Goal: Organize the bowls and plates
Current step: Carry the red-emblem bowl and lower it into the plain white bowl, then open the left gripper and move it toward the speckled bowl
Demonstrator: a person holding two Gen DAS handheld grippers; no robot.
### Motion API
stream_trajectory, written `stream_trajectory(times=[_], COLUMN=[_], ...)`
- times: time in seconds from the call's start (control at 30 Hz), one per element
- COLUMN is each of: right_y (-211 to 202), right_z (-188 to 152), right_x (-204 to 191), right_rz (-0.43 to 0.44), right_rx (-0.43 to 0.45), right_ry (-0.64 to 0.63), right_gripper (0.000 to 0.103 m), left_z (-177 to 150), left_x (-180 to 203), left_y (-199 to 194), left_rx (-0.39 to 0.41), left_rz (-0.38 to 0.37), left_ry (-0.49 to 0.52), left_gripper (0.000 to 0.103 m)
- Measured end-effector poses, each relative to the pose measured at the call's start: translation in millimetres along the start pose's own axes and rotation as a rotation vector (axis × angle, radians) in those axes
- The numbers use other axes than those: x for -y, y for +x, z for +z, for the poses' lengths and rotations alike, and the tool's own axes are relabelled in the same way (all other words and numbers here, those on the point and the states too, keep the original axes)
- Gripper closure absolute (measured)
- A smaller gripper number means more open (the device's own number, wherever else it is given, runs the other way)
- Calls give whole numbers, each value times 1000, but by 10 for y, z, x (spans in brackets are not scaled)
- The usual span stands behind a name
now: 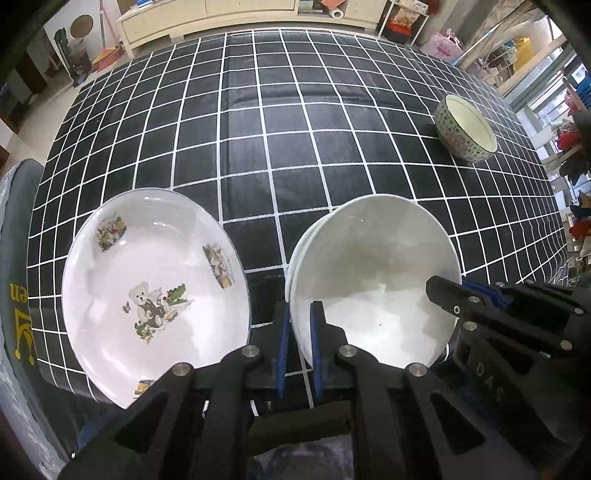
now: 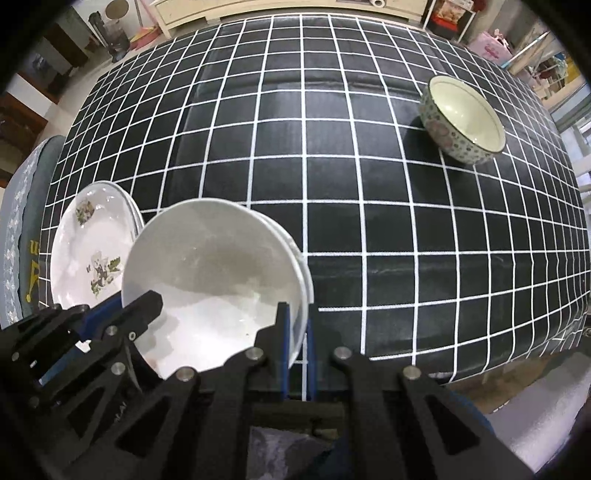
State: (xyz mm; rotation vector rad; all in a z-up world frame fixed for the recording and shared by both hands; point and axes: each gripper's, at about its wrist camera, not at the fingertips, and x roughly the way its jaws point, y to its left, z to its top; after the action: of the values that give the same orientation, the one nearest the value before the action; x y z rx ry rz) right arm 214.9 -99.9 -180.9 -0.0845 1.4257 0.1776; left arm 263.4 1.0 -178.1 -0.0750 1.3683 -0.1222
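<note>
A plain white bowl (image 1: 373, 280) is near the table's front edge, and a second white rim shows just under it. My left gripper (image 1: 299, 325) is shut on the bowl's left rim, one blue pad inside and one outside. My right gripper (image 2: 297, 332) is shut on the opposite rim of the same bowl (image 2: 210, 273). Each gripper shows in the other's view: the right gripper (image 1: 461, 295) and the left gripper (image 2: 125, 306). To the left lies a white teddy-bear plate (image 1: 155, 288), which in the right wrist view is the top of a plate stack (image 2: 92, 258). A patterned bowl (image 1: 465, 129) stands alone far right.
The table wears a black cloth with a white grid (image 1: 258, 147), and its front edge runs just below the grippers. A grey cushioned chair (image 1: 14, 295) is at the left side. A cream cabinet (image 1: 221, 14) and cluttered shelves stand beyond the table.
</note>
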Motion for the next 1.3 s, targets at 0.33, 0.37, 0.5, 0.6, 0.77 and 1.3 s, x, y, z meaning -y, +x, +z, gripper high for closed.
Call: stream_trajectory(times=[0.33,0.37,0.5,0.6,0.77,1.3], right_y=[91,93,98,48,-99,-907], right_z=[18,16,19,32,52,334], right_x=[44,39,1,32,111,991], right_rz=[9,5,-5,15,63,135], right_rx=[-13,-12,-6,7,23,162], right_ry=[8,3,-23,-31,-27,77], right_gripper=[92,92,92,92,85,54], left_z=[-1,2,-7,-14,7,592], left_x=[43,44,17,4,10,540], left_y=[67,74,72,12,-180,-749], left_rx=[-5,-6,-13,0,40,98], left_rz=[19,23,13,2,-23,-163], left_ry=[17,18,9,4,29,63], left_gripper=[94,94,94,94,88,70])
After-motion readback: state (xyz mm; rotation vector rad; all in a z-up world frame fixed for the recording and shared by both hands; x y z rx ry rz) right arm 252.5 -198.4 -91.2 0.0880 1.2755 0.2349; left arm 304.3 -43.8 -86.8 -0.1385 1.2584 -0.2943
